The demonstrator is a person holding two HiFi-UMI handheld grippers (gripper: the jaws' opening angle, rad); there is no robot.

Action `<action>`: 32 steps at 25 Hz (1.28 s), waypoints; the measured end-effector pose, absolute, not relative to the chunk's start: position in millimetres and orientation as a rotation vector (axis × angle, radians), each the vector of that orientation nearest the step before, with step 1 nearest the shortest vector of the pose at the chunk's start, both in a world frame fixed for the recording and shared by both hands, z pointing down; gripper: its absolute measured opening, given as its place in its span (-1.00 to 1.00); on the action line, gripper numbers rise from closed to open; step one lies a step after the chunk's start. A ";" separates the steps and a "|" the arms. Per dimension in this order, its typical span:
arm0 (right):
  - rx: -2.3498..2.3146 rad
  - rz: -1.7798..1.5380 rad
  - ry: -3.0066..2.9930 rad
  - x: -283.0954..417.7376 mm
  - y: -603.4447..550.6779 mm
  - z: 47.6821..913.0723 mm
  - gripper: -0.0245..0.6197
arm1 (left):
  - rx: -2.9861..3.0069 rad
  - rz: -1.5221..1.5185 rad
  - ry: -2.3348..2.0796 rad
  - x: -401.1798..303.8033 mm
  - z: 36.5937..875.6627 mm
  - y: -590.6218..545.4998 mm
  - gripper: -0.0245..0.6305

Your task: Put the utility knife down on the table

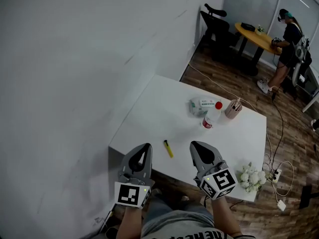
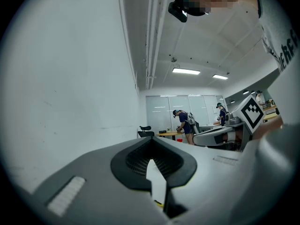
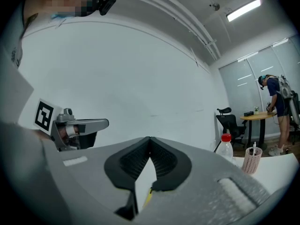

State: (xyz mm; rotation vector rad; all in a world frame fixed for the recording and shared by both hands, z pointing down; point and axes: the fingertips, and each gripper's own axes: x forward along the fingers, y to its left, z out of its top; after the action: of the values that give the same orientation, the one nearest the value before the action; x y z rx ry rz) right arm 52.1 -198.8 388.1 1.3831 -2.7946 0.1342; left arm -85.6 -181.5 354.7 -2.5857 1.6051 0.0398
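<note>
A yellow and black utility knife (image 1: 168, 148) lies flat on the white table (image 1: 149, 118) near its front edge, between my two grippers and touched by neither. My left gripper (image 1: 146, 146) hovers just left of it, its jaws shut on nothing. My right gripper (image 1: 195, 144) hovers just right of it, also shut and empty. In the left gripper view a sliver of the knife (image 2: 159, 203) shows below the closed jaws of that gripper (image 2: 151, 145). Beneath the right gripper (image 3: 149, 140), the right gripper view shows a yellow strip of the knife (image 3: 148, 197).
Further back on the table stand a clear bottle with a red cap (image 1: 212, 114), a tissue pack (image 1: 200, 105) and a pink pen holder (image 1: 233, 108). White flowers (image 1: 251, 176) sit at the front right corner. Cables and a power strip (image 1: 275, 173) lie on the floor. A person (image 1: 288, 39) stands at a round table far right.
</note>
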 end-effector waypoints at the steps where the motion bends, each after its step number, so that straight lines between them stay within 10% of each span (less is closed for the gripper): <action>1: 1.380 0.127 -2.800 53.1 -196.9 385.5 -0.92 | -2.583 0.041 1.607 -84.2 353.7 -179.7 -0.89; 32: 1.325 -0.004 -2.867 76.0 -161.8 354.5 -0.92 | -2.514 0.074 1.649 -57.2 341.0 -142.3 -0.89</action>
State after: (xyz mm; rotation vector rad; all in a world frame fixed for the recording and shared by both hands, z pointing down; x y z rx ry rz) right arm 76.0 -161.8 354.5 1.3249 -2.8672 -0.0038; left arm -57.2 -142.3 341.0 -2.5136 1.6494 0.0737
